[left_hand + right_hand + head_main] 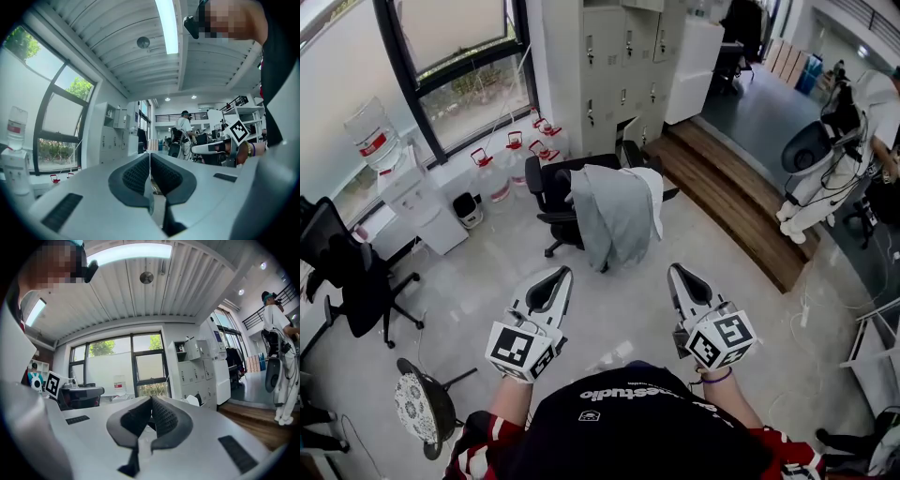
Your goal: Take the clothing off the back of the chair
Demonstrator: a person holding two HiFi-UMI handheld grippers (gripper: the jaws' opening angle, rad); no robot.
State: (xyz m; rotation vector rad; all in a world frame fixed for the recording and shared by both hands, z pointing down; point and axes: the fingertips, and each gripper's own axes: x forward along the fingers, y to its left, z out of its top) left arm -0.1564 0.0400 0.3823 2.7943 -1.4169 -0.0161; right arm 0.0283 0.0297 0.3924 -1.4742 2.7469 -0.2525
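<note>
Grey clothing (614, 214) draped over black chair (551, 192) back

black office chairs: 2 (left (347, 272), far (546, 187)) | grey clothing (614, 216): 1 | hand-held gripper: 2 (left (561, 275), right (677, 272)) | water dispenser (412, 202): 1

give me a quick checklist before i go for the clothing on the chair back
1. Clothing in place: ok, the grey garment drapes over the back of the black chair.
2. The left gripper ready to grasp: not ok, jaws shut, nothing between them.
3. The right gripper ready to grasp: not ok, jaws shut, empty.
4. Grippers at the garment: not ok, both are well short of it.
5. Garment free of snags: cannot tell.
</note>
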